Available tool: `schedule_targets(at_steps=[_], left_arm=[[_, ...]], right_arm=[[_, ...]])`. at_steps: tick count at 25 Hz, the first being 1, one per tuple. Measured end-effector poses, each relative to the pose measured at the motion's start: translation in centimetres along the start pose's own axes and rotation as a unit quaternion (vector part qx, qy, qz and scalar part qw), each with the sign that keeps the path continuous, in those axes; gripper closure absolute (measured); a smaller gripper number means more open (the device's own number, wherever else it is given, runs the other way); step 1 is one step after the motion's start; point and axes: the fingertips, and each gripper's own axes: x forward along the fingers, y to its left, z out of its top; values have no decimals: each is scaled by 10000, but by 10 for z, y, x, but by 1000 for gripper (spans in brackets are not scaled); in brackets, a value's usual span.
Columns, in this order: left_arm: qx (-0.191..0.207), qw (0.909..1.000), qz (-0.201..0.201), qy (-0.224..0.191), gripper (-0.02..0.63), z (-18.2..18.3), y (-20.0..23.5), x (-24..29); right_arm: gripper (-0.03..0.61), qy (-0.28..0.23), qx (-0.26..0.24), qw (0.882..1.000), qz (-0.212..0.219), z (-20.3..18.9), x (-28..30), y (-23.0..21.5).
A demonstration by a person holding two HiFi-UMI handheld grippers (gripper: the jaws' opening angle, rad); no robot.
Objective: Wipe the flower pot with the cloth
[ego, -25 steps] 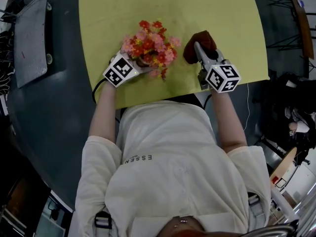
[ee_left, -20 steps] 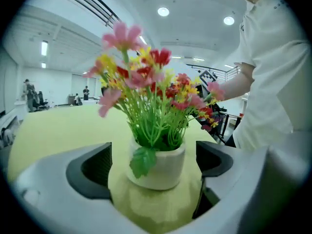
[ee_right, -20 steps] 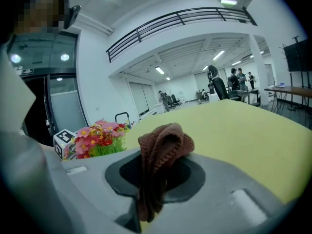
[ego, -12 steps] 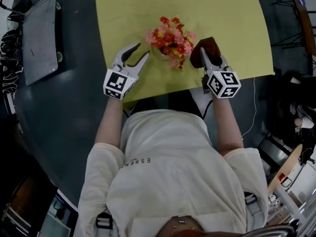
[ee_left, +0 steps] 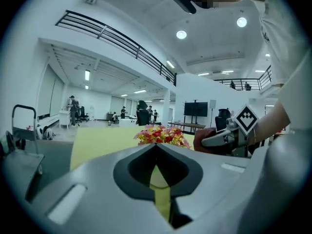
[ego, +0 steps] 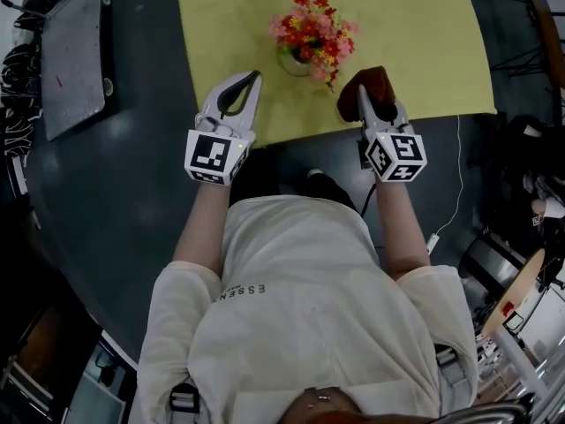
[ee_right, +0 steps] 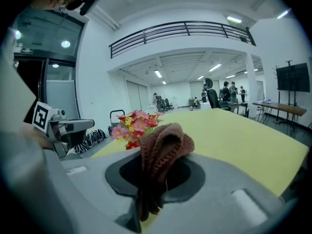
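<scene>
Cloth (ego: 371, 82) sits pinched in your right hand-held gripper (ego: 364, 93), apart from the flower pot (ego: 296, 60). Your left hand-held gripper (ego: 254, 78) has just closed, empty. You look between wipes, so bring the cloth back to the pot.

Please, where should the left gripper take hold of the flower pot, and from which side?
Grip the flower pot low on its wall, below the flowers, coming level from the side of the left gripper: they overhang the rim, so the top looks blocked.

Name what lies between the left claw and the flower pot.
Only bare table between left claw and flower pot; the head view shows it.
</scene>
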Motion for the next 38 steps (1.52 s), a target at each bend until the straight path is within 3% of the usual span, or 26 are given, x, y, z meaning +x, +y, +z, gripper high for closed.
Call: schedule_targets(at_steps=[6, 10, 15, 20, 24, 28, 32, 38], left_arm=[[-165, 9985, 492, -155, 598, 10, -47, -18], [-203, 9953, 921, -207, 598, 9, -89, -34], [-222, 9911, 1281, -271, 598, 0, -146, -51], [-356, 9871, 1556, -158, 598, -10, -180, -67], [-406, 9867, 1569, -101, 598, -11, -190, -78], [-501, 9910, 1234, 139, 598, -19, -213, -74], [-570, 9908, 1221, 127, 598, -19, -212, -84], [-543, 9932, 1020, 145, 598, -10, -218, -93]], right_arm=[[517, 45, -213, 9985, 497, -10, -32, 1], [517, 144, -677, 9910, 1143, -25, -66, 17], [517, -42, -1051, 9815, 1598, -27, -111, 14], [517, -211, -1292, 9769, 1691, -31, -146, 11], [518, -236, -1348, 9781, 1567, -36, -158, 15], [518, -222, -1274, 9776, 1661, -45, -172, 18], [520, -182, -1259, 9785, 1625, -51, -177, 33], [523, -253, -1157, 9802, 1585, -38, -181, 42]])
